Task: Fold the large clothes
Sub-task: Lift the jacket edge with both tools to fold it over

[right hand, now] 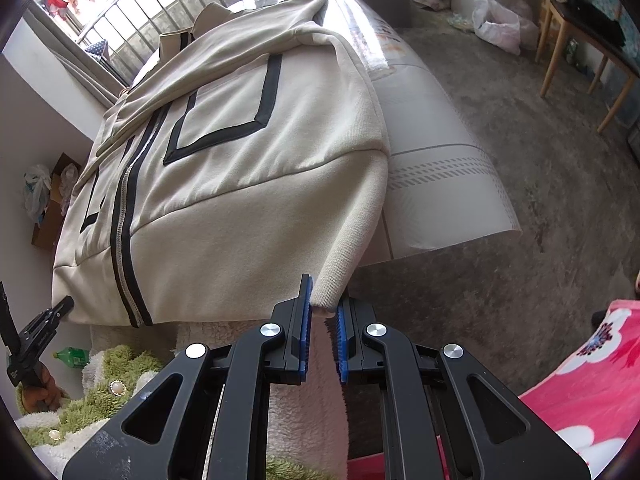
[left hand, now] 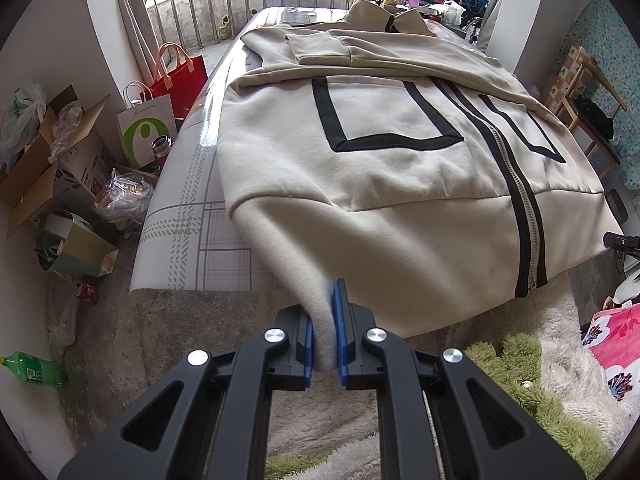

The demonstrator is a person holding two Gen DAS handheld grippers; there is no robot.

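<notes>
A large cream zip jacket (left hand: 380, 160) with black stripes and black-outlined pockets lies face up on a long table (left hand: 188, 208), sleeves folded across its chest. It also shows in the right wrist view (right hand: 224, 168). My left gripper (left hand: 325, 340) is shut on the jacket's left hem corner, which hangs over the near table edge. My right gripper (right hand: 322, 312) has its blue pads around the right hem corner (right hand: 332, 296), holding only its tip. The left gripper also shows at the left edge of the right wrist view (right hand: 40, 332).
The table's plaid cover (right hand: 440, 184) ends at the near edge. Bags (left hand: 176, 76), cardboard boxes (left hand: 40, 168) and a green bottle (left hand: 32, 368) crowd the floor at left. A wooden chair (right hand: 580, 52) stands at right. A fluffy rug (left hand: 520, 380) and pink blanket (right hand: 592, 380) lie below.
</notes>
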